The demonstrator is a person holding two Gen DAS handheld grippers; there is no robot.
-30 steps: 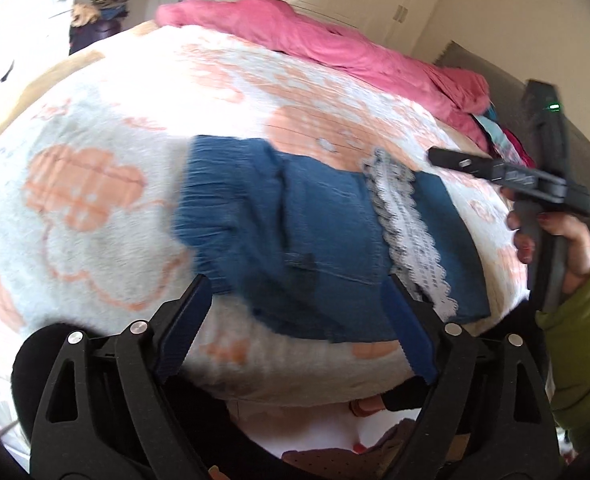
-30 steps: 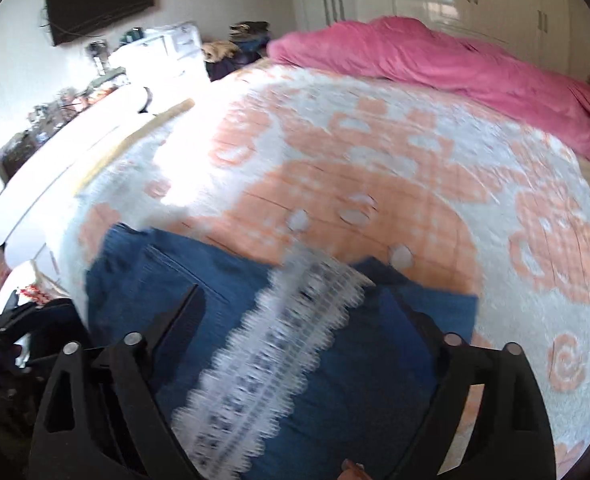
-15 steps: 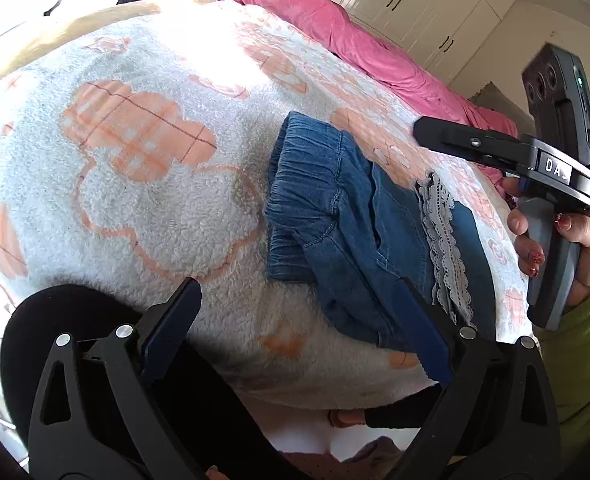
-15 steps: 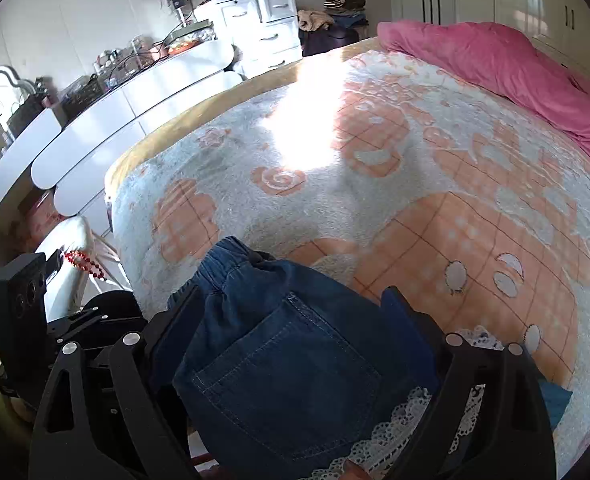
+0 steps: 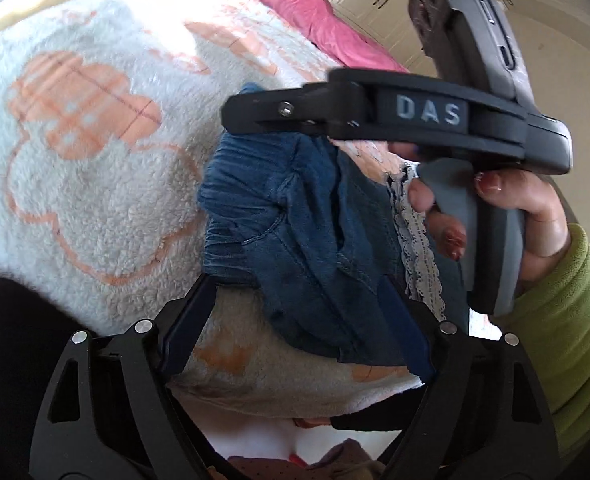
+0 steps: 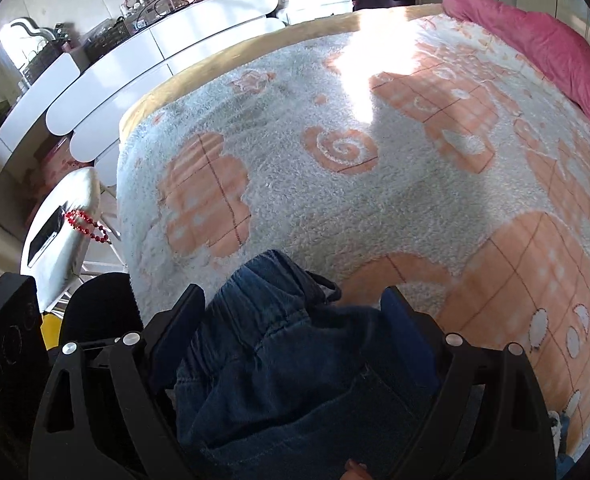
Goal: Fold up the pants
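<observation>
left gripper (image 5: 295, 320): jaws spread wide, low and aimed forward
right gripper (image 6: 295, 334): jaws wide apart too, reaching leftward
right hand (image 5: 523, 208): wrapped round the grip (green sleeve, painted nails)

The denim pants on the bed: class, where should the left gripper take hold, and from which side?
Grip the gathered waistband of the denim pants, coming in from the near bed edge: it bunches thick above the blanket, right beyond the open left gripper.

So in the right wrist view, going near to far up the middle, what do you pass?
Jeans → blanket → dresser
</observation>
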